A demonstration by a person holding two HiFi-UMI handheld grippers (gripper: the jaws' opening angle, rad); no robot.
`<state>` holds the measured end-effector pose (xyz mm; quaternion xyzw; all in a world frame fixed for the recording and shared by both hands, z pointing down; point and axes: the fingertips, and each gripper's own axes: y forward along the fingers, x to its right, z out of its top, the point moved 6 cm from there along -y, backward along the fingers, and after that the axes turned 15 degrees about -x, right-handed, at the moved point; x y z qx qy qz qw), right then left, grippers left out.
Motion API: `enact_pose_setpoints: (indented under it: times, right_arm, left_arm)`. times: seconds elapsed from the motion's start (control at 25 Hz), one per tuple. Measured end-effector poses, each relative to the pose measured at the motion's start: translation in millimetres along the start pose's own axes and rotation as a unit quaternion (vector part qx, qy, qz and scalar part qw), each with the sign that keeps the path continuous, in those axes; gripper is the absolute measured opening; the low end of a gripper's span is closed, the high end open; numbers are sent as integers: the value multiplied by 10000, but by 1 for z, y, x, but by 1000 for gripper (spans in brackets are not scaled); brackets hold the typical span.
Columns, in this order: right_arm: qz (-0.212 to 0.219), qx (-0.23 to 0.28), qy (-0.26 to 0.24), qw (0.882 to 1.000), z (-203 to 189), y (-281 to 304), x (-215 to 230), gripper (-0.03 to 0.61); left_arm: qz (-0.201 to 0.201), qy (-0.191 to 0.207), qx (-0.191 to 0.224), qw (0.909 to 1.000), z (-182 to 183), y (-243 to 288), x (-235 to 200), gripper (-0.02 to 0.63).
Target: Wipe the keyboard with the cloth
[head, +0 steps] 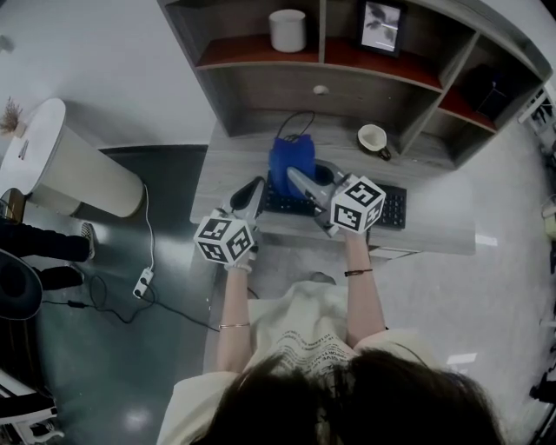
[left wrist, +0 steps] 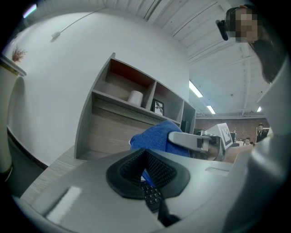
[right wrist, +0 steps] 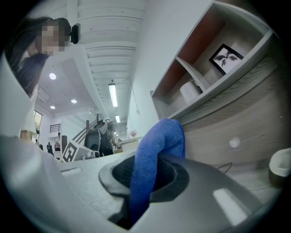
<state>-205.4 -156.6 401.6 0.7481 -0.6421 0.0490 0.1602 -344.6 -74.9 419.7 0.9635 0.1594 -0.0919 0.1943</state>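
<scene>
Head view: hutch (head: 252, 87) at far side of desk (head: 434, 228). Its left bay holds a white jar (head: 287, 29), next bay a framed pic (head: 380, 26). Mug (head: 373, 137) stands on desk to the right. Blue cloth (head: 291, 161) lies over left part of keyboard (head: 391, 209).

Left gripper view: left gripper (left wrist: 145, 157) jaws together, empty; keys show below them.

Right gripper view: right gripper (right wrist: 145, 173) clamped on cloth.

1. The head view looks steeply down from above the person onto the desk (head: 434, 222), with the shelf unit (head: 269, 91) at its far edge.
2. The left gripper view sits low and close over the desk, facing far and rightward.
3. The right gripper view, equally low and close, faces far and leftward.
4. All three share the blue cloth (head: 291, 161) and the shelf unit.
</scene>
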Motion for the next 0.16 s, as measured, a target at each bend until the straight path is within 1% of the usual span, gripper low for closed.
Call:
enact_pose_setpoints:
  times: [0.16]
  right_arm:
    - [-2,122,88,9999,2,-4,0,52]
  left_arm:
    - [-26,17,1,10000,1,1,2,-9]
